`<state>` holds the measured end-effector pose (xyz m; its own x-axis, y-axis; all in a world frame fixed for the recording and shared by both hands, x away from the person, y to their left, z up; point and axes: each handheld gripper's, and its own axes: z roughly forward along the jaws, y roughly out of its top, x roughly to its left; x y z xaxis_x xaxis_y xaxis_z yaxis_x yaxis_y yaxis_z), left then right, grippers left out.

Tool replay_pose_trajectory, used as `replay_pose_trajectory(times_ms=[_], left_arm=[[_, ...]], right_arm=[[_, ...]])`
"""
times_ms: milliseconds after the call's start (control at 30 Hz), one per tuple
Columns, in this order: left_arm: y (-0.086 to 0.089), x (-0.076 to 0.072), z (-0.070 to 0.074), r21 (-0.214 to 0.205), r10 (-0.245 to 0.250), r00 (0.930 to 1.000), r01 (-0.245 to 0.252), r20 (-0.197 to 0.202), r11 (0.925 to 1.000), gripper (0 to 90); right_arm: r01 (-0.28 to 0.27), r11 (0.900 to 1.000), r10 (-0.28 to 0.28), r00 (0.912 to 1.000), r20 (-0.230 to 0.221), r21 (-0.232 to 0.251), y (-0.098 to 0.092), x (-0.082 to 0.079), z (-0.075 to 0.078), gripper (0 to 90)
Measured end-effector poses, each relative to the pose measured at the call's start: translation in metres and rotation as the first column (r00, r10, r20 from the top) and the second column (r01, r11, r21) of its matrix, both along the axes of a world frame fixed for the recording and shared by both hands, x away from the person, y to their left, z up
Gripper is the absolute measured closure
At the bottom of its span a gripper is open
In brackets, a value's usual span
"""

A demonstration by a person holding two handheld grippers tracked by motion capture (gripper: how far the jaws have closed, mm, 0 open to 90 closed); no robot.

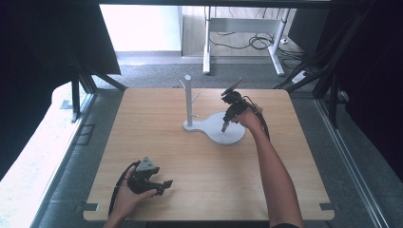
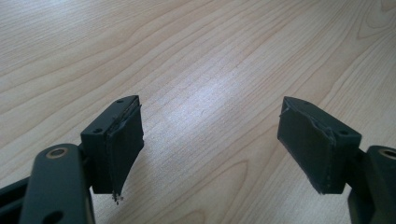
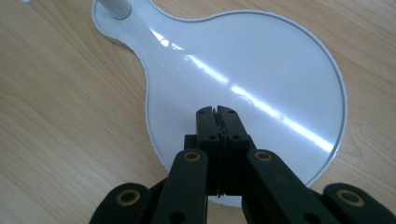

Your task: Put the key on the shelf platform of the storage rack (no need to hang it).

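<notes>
Left hand-held gripper (image 1: 161, 186) agape – right hand-held gripper (image 3: 217, 112) closed over unmarked white stand (image 3: 261, 70)

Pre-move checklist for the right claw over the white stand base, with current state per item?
1. Right claw shut with nothing between its jaws: ok.
2. Right claw over the round part of the white stand base: ok.
3. Claw tips touching the base: cannot tell.
4. Stand post upright, pegs bare: ok.
5. Left claw open, holding nothing, wood tabletop below: ok.
6. Left claw parked near the front edge, well apart from the stand: ok.
</notes>
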<state>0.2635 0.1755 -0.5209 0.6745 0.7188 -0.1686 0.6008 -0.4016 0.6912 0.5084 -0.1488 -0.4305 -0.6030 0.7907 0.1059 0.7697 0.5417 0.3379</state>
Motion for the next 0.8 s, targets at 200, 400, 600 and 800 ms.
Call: replay_pose_trajectory(times_ms=[200,400,600,800], left_arm=[[0.000,0.000,0.000,0.001,0.001,1.0000,-0.001,-0.001,1.0000,22.7],[0.000,0.000,0.000,0.005,-0.004,1.0000,0.004,0.002,1.0000,22.7],[0.000,0.000,0.000,0.007,-0.005,1.0000,0.005,0.002,1.0000,22.7],[-0.001,0.000,-0.001,0.007,-0.007,1.0000,0.007,0.001,1.0000,22.7]], right_arm=[[0.012,0.9999,-0.012,0.9999,-0.002,0.002,0.001,0.004,-0.008,89.5],[0.010,0.9999,-0.010,0.9999,-0.011,-0.009,0.002,0.005,-0.015,89.5],[0.013,0.9997,-0.013,0.9999,0.002,-0.019,0.003,0.007,-0.022,89.2],[0.030,0.9993,-0.030,0.9996,0.000,-0.022,-0.001,0.010,-0.031,88.9]])
